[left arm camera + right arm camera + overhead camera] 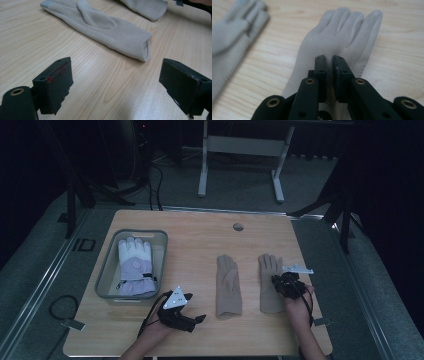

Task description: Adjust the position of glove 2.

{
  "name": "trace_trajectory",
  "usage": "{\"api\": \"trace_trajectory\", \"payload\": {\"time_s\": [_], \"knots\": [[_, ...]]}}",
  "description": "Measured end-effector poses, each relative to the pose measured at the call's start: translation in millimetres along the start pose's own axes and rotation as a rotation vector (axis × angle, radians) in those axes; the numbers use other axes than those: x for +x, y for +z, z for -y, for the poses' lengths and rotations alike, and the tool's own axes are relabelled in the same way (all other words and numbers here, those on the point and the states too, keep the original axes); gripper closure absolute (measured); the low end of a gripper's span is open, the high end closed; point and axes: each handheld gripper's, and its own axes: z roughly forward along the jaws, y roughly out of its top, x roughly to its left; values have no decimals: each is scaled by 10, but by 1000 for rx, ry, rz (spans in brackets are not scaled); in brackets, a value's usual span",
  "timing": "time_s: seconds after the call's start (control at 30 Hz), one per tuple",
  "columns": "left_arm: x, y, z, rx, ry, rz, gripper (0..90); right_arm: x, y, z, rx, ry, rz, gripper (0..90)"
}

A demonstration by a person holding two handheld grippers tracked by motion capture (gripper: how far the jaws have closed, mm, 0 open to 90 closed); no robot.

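Note:
Two beige gloves lie flat side by side on the wooden table [200, 240], fingers pointing away. My right gripper [280, 281] [330, 60] rests low over the palm of the right glove [267, 267] [342, 32]. Its jaws stand almost together with a thin slit between them; I cannot tell whether fabric is pinched. My left gripper [197, 321] [117, 80] hovers open near the front edge. It points at the cuff of the left glove [228, 285] [105, 27] and has nothing between its jaws. The left glove [229, 30] also lies blurred at the left of the right gripper view.
A grey basket [107, 270] at the table's left holds a white and lilac glove [135, 265]. A small round hole [238, 226] sits near the far edge. Behind the table stands a white frame [240, 145] on the carpet.

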Motion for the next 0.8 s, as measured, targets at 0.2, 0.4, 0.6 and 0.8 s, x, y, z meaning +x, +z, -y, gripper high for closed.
{"api": "trace_trajectory", "payload": {"time_s": [0.2, 0.4, 0.6, 0.8], "knots": [[6, -7, -3, -1, 1, -3, 117, 100, -185, -168, -62, 51, 2, 827], [2, -11, -9, -2, 3, -4, 117, 231, -333, -331, -109, 70, -26, 827], [5, -22, -15, -5, 4, -7, 117, 467, -374, -451, -142, 68, -76, 826], [12, -38, -17, -9, 5, -10, 117, 736, -329, -492, -147, 78, -124, 826]]}}
